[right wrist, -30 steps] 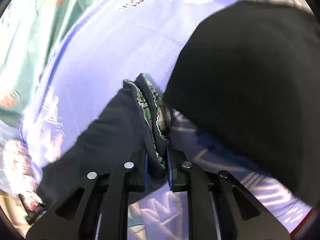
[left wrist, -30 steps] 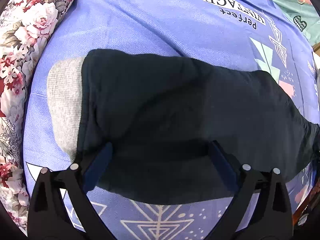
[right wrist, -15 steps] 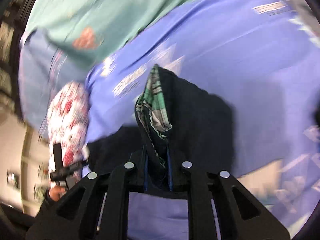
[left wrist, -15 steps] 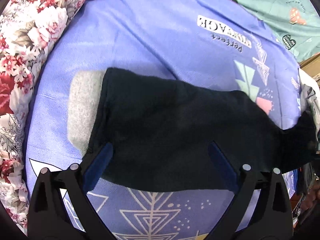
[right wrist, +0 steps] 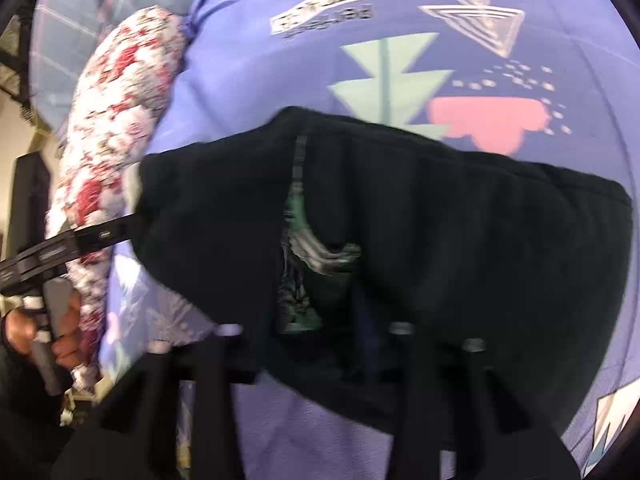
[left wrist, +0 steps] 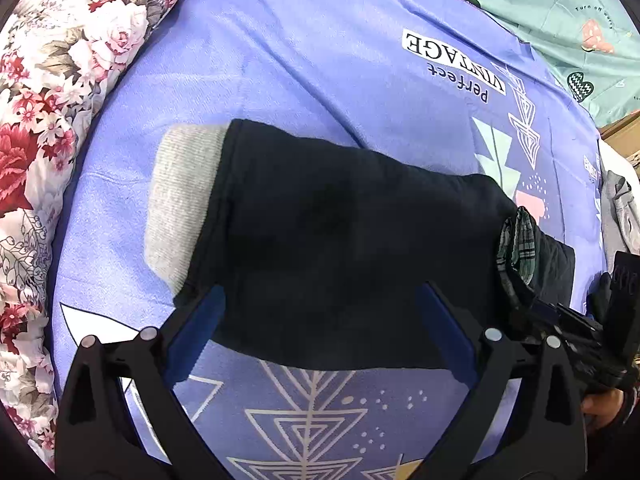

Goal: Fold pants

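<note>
The black pants (left wrist: pixel 340 240) lie across the purple patterned bedspread (left wrist: pixel 320 60), with a grey ribbed cuff (left wrist: pixel 180 200) at their left end. My left gripper (left wrist: pixel 320 320) is open and empty, its fingers held wide just above the pants' near edge. My right gripper (left wrist: pixel 532 312) is at the pants' right end, its jaws closed on the fabric where the green plaid lining (left wrist: pixel 516 248) shows. In the blurred right wrist view the pants (right wrist: pixel 440 220) fill the middle and the lining (right wrist: pixel 300 264) sits between the gripper's (right wrist: pixel 316 344) fingers.
A floral quilt (left wrist: pixel 48 100) runs along the bed's left side. A mint green sheet (left wrist: pixel 560 8) lies at the far right. A grey garment (left wrist: pixel 620 212) sits at the right edge. My other hand with the left gripper's handle (right wrist: pixel 48 280) shows in the right wrist view.
My right gripper has carried the pants' end with the plaid lining over toward the rest of the pants. My left gripper has drawn back a little and stayed open.
</note>
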The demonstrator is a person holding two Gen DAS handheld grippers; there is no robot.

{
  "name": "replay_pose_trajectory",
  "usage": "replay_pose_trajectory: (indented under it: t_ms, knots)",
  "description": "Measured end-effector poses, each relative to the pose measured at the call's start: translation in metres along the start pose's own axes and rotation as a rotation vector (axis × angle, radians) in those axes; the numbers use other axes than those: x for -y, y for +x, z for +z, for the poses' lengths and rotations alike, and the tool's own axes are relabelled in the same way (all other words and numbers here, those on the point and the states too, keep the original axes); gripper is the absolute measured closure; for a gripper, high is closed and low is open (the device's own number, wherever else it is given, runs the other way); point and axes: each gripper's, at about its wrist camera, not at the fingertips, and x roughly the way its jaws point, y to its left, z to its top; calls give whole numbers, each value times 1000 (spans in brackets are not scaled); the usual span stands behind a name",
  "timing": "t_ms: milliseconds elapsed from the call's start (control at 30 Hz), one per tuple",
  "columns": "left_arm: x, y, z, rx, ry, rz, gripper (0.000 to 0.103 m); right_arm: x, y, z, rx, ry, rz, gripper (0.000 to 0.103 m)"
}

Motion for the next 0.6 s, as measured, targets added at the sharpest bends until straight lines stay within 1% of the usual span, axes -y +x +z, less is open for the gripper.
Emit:
replay_pose_trajectory:
  t_ms: [33,67,100,133,200,267,300,367,400,433,467,533,567,600]
  knots:
    - [4,0,0,0,6,-5,5,-3,-4,2,-7,6,34,43]
    - [7,0,1,2,12,-7,5,-3,-13,3,-9,13,103,43]
    - [12,-2,1,4,25,-11,5,1,-24,3,6,21,153,43]
    - [17,-2,2,6,32,-16,5,6,-35,3,33,30,169,43]
    - [31,-2,2,4,56,-40,5,32,-62,5,110,90,78,44]
    - [45,-2,2,4,82,-61,5,66,-83,4,173,174,7,68]
    - [56,0,2,2,102,-70,5,83,-89,3,190,219,-30,90]
    - [73,3,5,-6,130,-79,5,108,-95,3,233,271,-102,92]
    - [84,6,6,-13,146,-88,5,119,-94,4,241,285,-135,92]
    - [93,8,6,-19,160,-96,5,130,-90,5,244,301,-165,95]
    - [105,11,7,-26,181,-104,5,138,-85,6,248,317,-177,96]
    - [123,13,7,-29,215,-114,5,142,-81,10,277,315,-201,100]
    - [131,14,7,-31,231,-117,5,138,-81,13,278,303,-241,100]
    - [140,15,7,-34,251,-120,5,134,-83,14,276,296,-242,95]
